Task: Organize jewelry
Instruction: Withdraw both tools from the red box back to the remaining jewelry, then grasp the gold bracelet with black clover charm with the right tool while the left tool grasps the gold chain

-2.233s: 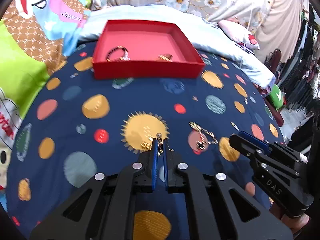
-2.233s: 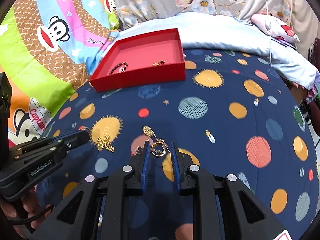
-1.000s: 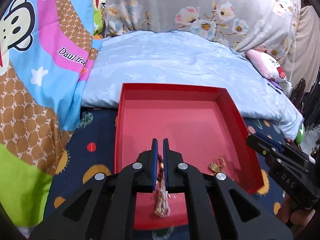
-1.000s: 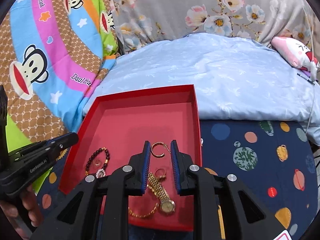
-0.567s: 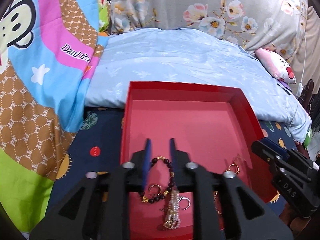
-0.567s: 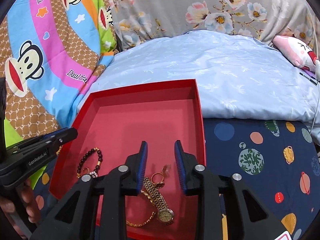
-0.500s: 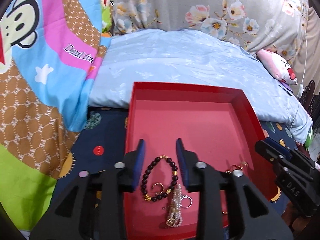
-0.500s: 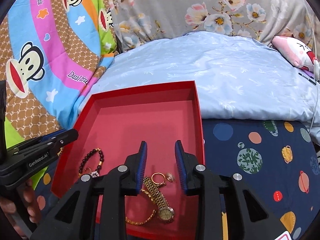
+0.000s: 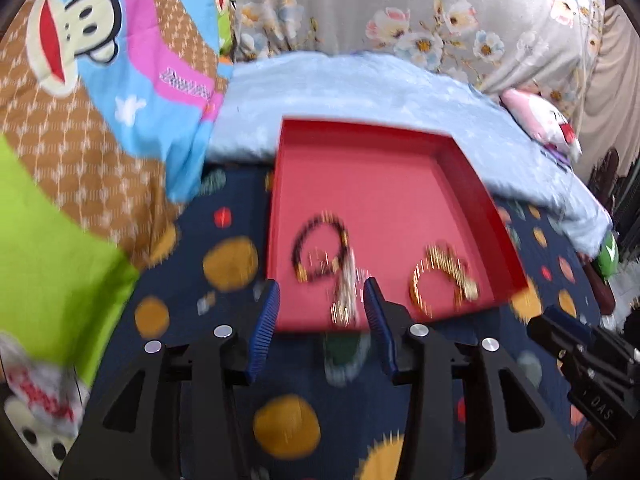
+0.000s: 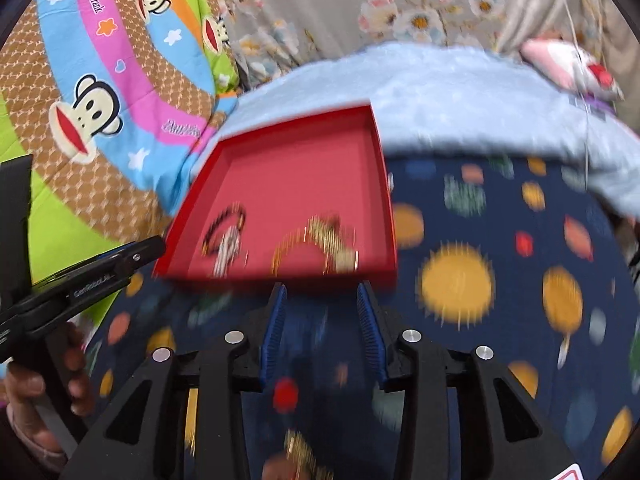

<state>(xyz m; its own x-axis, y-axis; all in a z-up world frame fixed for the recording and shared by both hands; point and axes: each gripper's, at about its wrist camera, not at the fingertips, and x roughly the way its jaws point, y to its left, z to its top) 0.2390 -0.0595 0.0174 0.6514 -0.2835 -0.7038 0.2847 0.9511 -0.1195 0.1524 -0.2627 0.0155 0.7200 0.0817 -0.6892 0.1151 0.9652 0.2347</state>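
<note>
A red tray (image 9: 400, 160) (image 10: 384, 184) lies on the navy dotted cloth. In it lie a dark bead bracelet (image 9: 318, 244) (image 10: 224, 226), a pale pearl piece (image 9: 346, 292) (image 10: 226, 256) and a gold watch with gold chain (image 9: 444, 276) (image 10: 320, 246). My left gripper (image 9: 320, 292) is open and empty, over the tray's near edge. My right gripper (image 10: 322, 294) is open and empty, just in front of the tray's near wall. A gold piece (image 10: 304, 454) lies on the cloth under the right gripper. Both views are motion-blurred.
The navy dotted cloth (image 10: 500, 300) covers the surface. A light blue sheet (image 9: 360, 84) lies behind the tray, and a cartoon monkey blanket (image 9: 80, 100) is at the left. A pink plush (image 10: 572, 66) lies at the back right. The right gripper's body (image 9: 588, 364) shows in the left view.
Both grippers opened, dropped their jewelry into the tray, then drew back toward me. The tray now looks farther away and both sets of jaws stand wider.
</note>
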